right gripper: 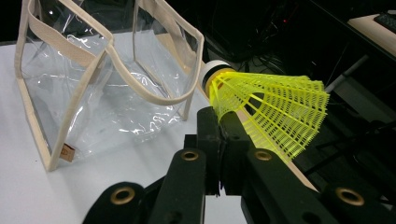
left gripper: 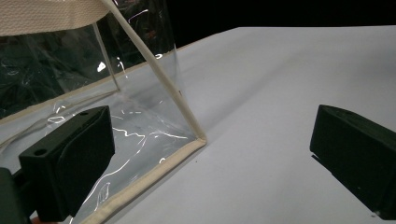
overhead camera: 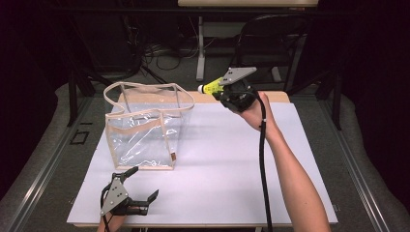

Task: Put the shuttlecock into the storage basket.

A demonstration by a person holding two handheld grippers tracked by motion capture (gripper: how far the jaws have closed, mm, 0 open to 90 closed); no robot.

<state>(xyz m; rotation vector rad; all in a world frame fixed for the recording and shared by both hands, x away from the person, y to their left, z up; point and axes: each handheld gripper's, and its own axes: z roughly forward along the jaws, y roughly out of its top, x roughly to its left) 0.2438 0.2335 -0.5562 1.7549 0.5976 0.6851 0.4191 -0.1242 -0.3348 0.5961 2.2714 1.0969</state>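
Observation:
A clear plastic bag (overhead camera: 145, 130) with beige trim and handles stands open-topped on the left half of the white table (overhead camera: 222, 164). My right gripper (overhead camera: 220, 89) hovers above the table's far edge, just right of the bag's rim, shut on a yellow shuttlecock (overhead camera: 211, 88). In the right gripper view the jaws (right gripper: 219, 126) pinch the mesh skirt of the shuttlecock (right gripper: 271, 109), its white cork pointing toward the bag (right gripper: 107, 93). My left gripper (overhead camera: 143, 182) rests low near the front edge, open, with nothing held. Its jaws (left gripper: 210, 158) straddle the bag's near bottom corner (left gripper: 198, 137) without touching it.
A dark chair (overhead camera: 270, 43) and a table leg (overhead camera: 200, 48) with cables stand behind the table. The right gripper's black cable (overhead camera: 263, 159) trails along the forearm. White tabletop spreads right of the bag.

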